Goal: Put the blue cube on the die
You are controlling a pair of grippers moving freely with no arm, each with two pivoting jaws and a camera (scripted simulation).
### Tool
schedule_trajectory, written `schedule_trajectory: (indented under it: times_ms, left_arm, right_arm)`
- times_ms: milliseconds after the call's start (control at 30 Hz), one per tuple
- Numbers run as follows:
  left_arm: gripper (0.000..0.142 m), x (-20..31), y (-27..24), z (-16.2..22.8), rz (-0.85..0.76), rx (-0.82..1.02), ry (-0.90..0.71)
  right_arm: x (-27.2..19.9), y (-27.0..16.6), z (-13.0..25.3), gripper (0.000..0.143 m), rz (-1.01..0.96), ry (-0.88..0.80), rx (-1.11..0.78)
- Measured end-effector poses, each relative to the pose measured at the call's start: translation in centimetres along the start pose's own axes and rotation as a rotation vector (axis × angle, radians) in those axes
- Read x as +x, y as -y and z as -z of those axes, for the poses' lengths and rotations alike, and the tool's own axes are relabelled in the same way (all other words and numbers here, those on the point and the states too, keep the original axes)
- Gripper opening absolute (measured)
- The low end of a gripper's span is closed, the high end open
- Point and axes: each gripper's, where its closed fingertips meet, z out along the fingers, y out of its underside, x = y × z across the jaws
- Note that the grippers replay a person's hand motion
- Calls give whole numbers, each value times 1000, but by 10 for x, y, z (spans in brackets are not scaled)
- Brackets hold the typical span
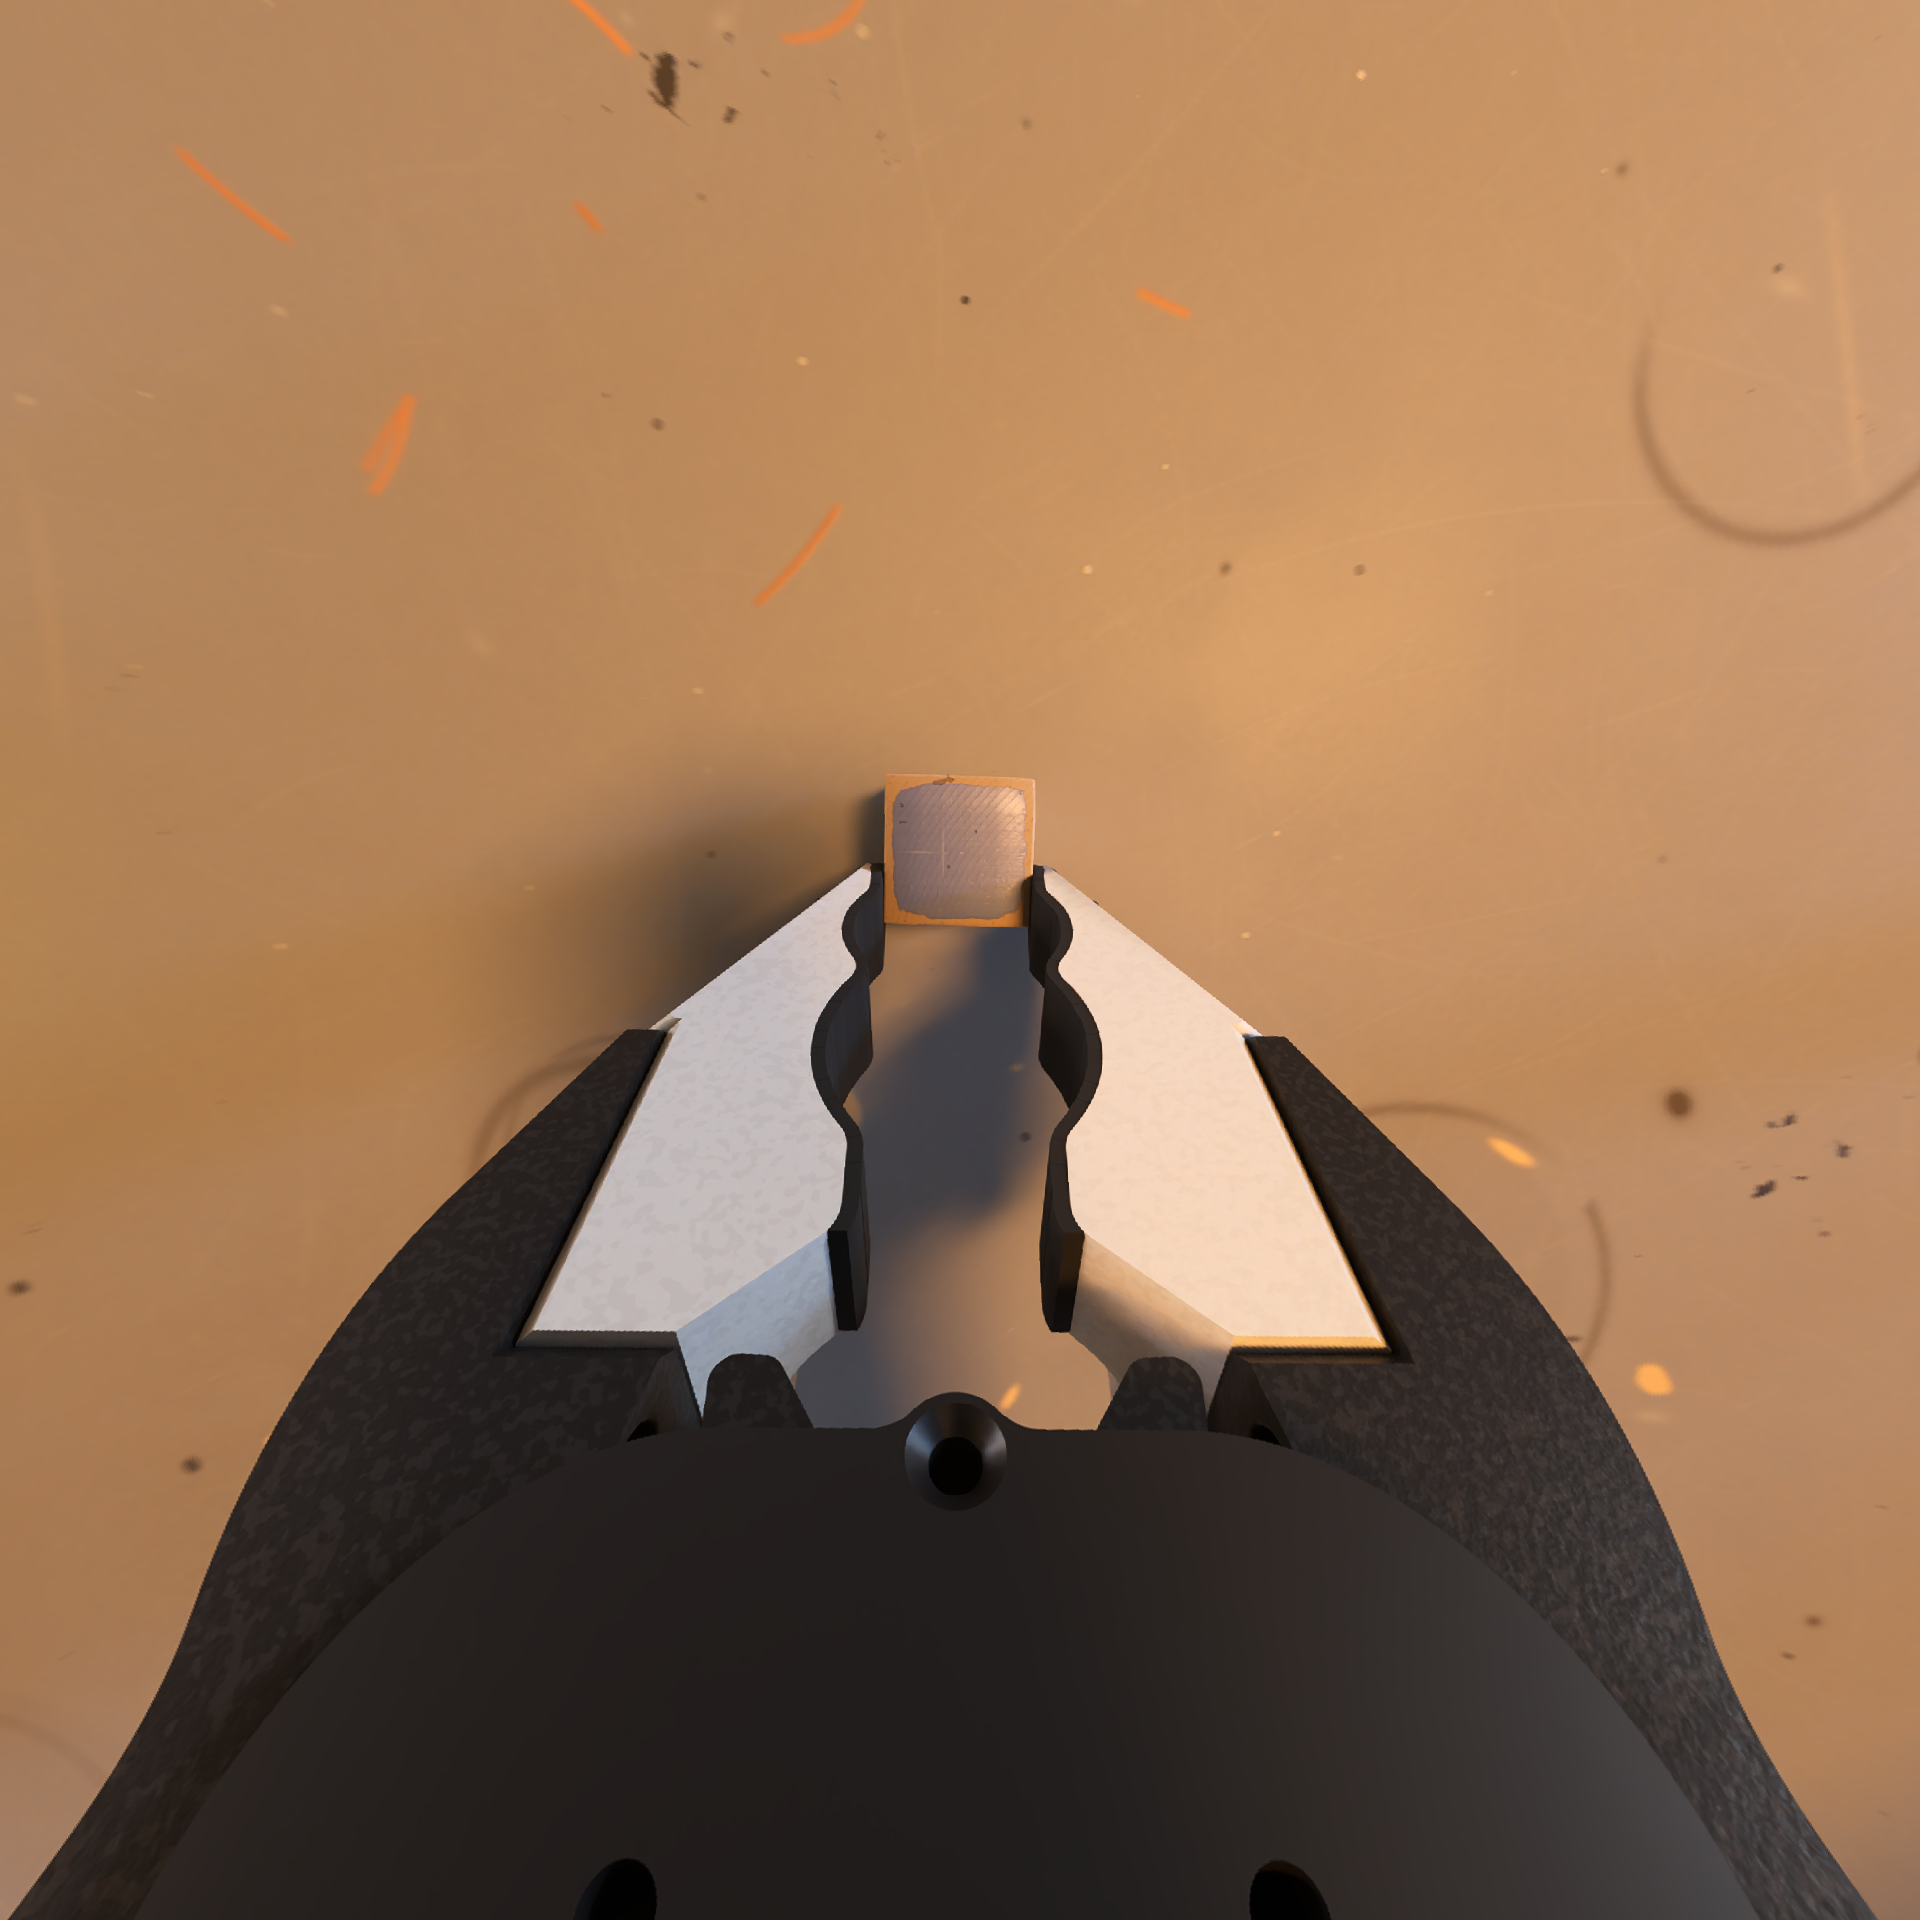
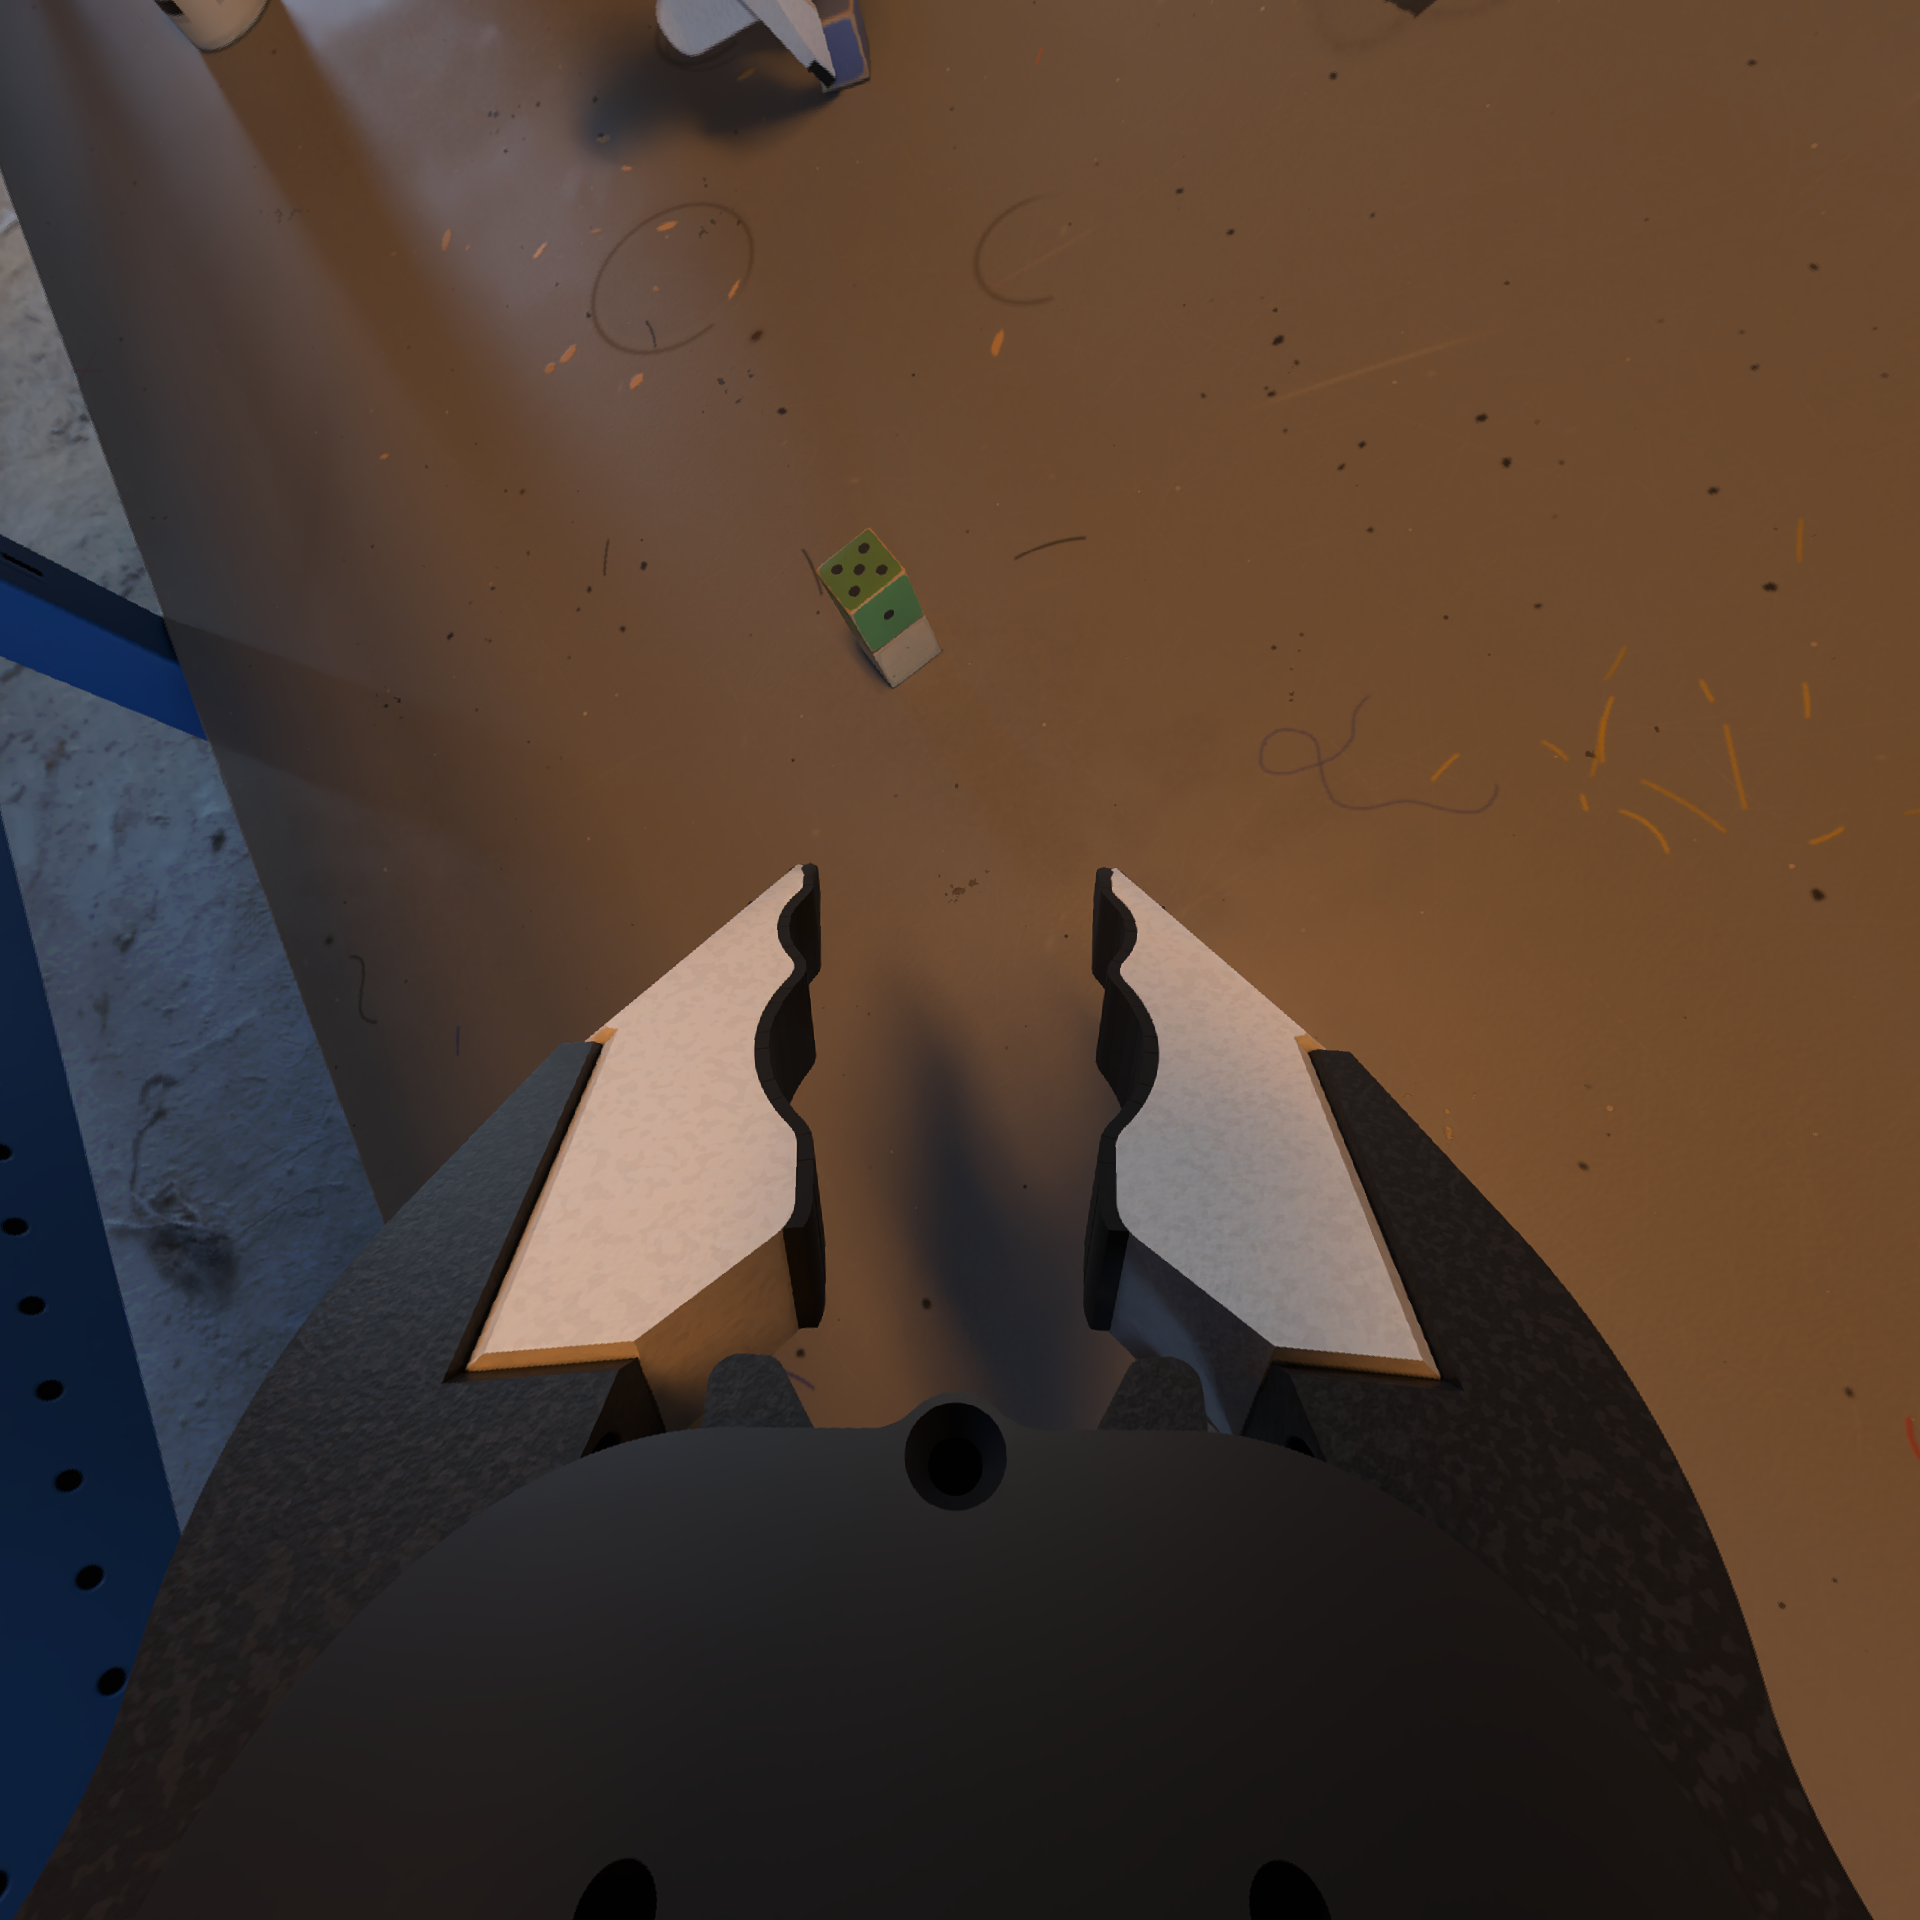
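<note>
My left gripper [image 1: 958,900] is shut on the blue cube [image 1: 958,847], whose near face looks grey-blue with orange edges, just over the brown table [image 1: 1351,623]. In the right wrist view that gripper [image 2: 769,26] shows at the far top edge, with the blue cube [image 2: 847,47] at its tip. The green die [image 2: 862,569] with black pips stands on a pale block [image 2: 906,652] in the middle of the table. My right gripper [image 2: 956,883] is open and empty, well short of the die and apart from it.
The table's left edge runs diagonally at the left of the right wrist view, with grey floor [image 2: 125,935] below it. A blue perforated frame [image 2: 62,1351] stands at the far left. A white object [image 2: 218,16] sits at the top left.
</note>
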Motion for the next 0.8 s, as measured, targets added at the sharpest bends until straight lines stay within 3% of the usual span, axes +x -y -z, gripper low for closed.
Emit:
schedule_trajectory:
  times_ms: [167, 333, 433, 533, 800]
  left_arm:
    - [27, -21, 14, 33, -53, 114, 92]
    - [27, -24, 58, 116, -130, 371, 144]
    - [27, 13, 78, 159, -234, 460, 64]
    - [27, 71, 83, 174, -368, 447, -27]
    - [27, 224, 71, 133, -673, 394, -231]
  right_arm:
    - [1, 0, 2, 53, -1, 1, 9]
    - [1, 1, 4, 52, 0, -3, 17]
    - [0, 2, 3, 52, 4, -4, 13]
    - [-3, 3, 1, 52, 13, -2, 5]
    - [-12, 5, -2, 52, 43, 20, 2]
